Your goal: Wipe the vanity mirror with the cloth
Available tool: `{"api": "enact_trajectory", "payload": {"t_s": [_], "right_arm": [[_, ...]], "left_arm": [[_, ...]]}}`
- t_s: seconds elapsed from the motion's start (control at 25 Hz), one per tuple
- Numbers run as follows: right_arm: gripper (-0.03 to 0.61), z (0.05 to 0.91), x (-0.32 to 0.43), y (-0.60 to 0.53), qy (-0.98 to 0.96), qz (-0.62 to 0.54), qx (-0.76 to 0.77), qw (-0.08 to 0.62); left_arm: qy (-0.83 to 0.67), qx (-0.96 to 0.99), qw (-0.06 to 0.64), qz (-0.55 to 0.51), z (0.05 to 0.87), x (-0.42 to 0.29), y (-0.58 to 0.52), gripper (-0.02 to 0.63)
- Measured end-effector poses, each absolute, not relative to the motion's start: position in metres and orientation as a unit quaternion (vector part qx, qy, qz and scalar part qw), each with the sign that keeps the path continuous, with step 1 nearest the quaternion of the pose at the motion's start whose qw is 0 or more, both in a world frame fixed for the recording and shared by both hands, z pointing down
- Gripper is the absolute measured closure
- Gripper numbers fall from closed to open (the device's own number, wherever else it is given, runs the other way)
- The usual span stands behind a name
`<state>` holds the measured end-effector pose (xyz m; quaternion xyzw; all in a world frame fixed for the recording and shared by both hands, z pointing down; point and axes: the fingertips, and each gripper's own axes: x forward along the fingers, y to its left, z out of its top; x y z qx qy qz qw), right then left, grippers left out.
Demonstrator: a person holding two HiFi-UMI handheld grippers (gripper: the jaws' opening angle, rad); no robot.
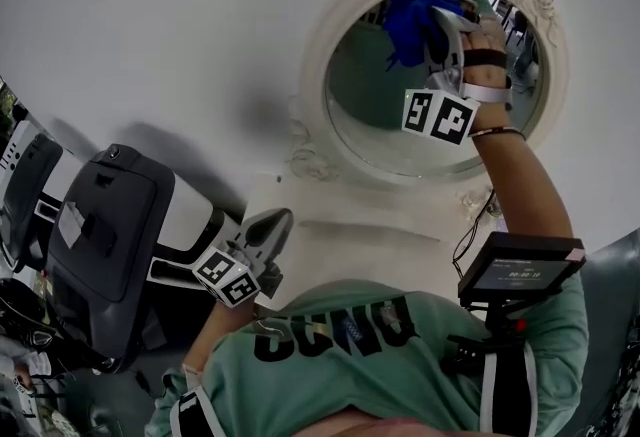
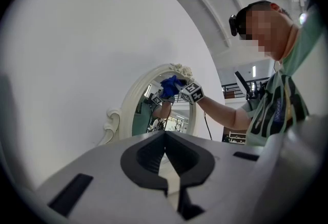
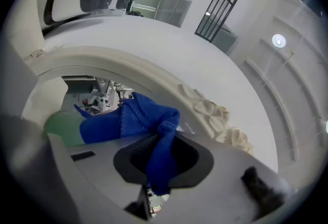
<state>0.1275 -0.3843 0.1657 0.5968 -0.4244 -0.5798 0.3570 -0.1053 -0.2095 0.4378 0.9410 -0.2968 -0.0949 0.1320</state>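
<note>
The blue cloth (image 3: 148, 120) (bunched, knitted-looking) hides part of the vanity mirror (image 1: 400, 137), whose cream carved frame is cut off in the right gripper view. The right gripper (image 1: 445, 20) is clamped on the cloth, which spills ahead of its jaws against the glass. The left gripper (image 1: 270, 227), jaws together on nothing, is well apart below.

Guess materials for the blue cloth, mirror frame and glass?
Blue cloth: soft knit or microfibre-type textile, matte; ribbed texture shows and it drapes limply. Mirror frame: cream-white, matte, moulded flowers and scrolls; painted resin, plaster or wood, can't tell which. Mirror glass: glossy, reflects the room.
</note>
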Motion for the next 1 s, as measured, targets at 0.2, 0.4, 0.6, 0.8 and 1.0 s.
{"api": "enact_trajectory", "payload": {"t_s": [0.2, 0.4, 0.6, 0.8, 1.0], "right_arm": [[0.528, 0.307, 0.116, -0.387, -0.483, -0.554, 0.54, 0.41], [0.528, 0.487, 0.103, -0.383, -0.546, -0.503, 0.462, 0.486], [0.526, 0.629, 0.103, -0.378, -0.592, -0.446, 0.388, 0.548], [0.528, 0.647, 0.11, -0.382, -0.6, -0.431, 0.392, 0.548], [0.528, 0.642, 0.104, -0.384, -0.623, -0.402, 0.376, 0.556]], "left_arm": [[-0.301, 0.938, 0.155, -0.07, 0.454, -0.104, -0.204, 0.604], [-0.307, 0.935, 0.17, -0.04, 0.463, -0.107, -0.193, 0.604], [-0.317, 0.93, 0.183, -0.021, 0.476, -0.112, -0.188, 0.604], [-0.328, 0.925, 0.19, -0.011, 0.485, -0.12, -0.188, 0.604], [-0.315, 0.932, 0.176, -0.026, 0.479, -0.114, -0.191, 0.604]]}}
